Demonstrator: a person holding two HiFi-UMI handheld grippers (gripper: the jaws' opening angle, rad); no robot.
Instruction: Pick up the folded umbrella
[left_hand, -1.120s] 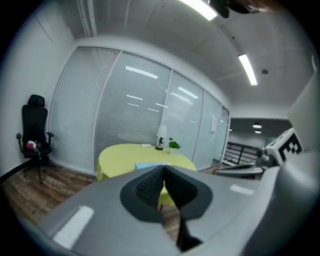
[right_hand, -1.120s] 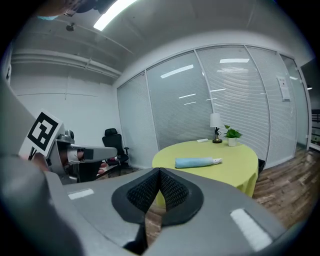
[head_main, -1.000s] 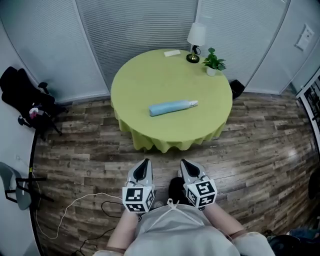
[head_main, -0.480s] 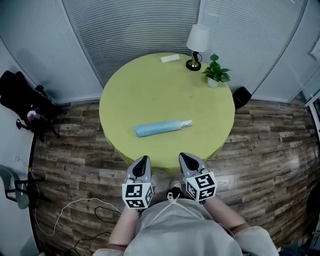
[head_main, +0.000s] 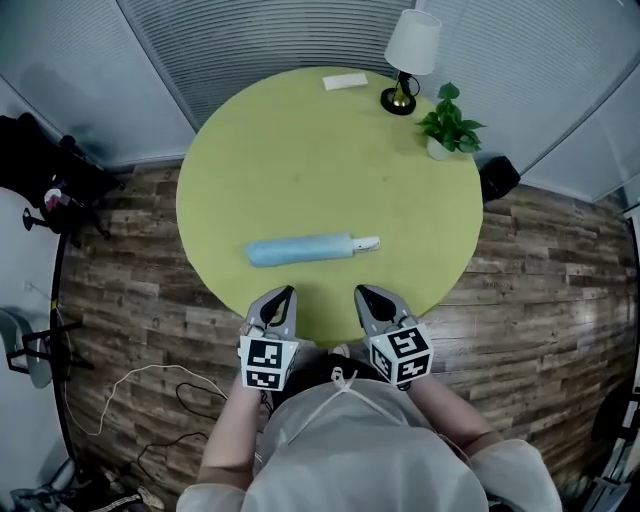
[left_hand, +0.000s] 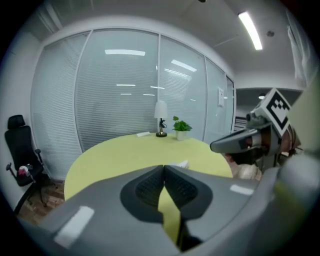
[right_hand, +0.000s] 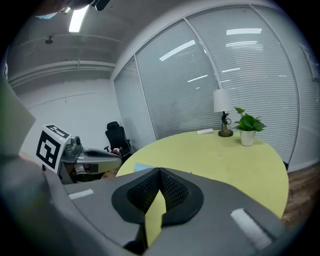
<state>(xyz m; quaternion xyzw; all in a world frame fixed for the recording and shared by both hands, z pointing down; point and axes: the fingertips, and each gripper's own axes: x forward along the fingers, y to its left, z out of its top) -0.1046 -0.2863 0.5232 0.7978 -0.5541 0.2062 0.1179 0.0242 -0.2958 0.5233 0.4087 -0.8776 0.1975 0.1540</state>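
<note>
Head view: the folded umbrella (head_main: 310, 249) lies flat on the table (head_main: 330, 130), just beyond the left gripper (head_main: 283, 297) and right gripper (head_main: 366, 296).
Left gripper view: jaws clenched, empty; the umbrella's white end peeks above them.
Right gripper view: jaws pressed together, empty.

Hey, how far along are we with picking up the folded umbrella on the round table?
Done: only the approach; the left gripper and right gripper sit at the near edge of the round yellow-green table. In hand: nothing; both jaws are shut and empty. Left: open a gripper, reach the light blue folded umbrella lying flat just ahead, grip and lift it.
</note>
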